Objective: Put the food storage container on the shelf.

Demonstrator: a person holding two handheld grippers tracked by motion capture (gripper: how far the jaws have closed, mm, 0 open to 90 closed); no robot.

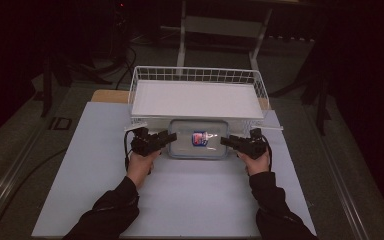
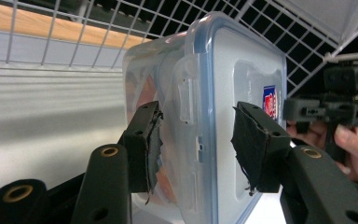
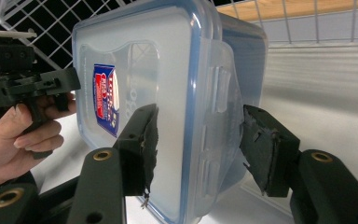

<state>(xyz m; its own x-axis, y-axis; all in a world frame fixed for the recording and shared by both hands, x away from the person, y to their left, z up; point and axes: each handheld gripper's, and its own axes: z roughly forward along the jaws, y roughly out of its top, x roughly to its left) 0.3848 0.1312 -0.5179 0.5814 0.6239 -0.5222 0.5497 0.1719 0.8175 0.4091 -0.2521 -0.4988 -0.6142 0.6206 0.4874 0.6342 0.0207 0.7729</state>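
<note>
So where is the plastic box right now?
In the high view the plastic box sits mid-table, just in front of the white wire basket, between the left gripper and right gripper.

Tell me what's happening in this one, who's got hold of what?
A person holds a claw in each hand at a table covered in white. Between the two sits a clear plastic box with a blue-rimmed lid, just in front of a white wire basket. The left claw has the box's left end and its side latch between its jaws; the right claw has the right end. Neither visibly presses on it, and the box appears to rest on the table.
</note>
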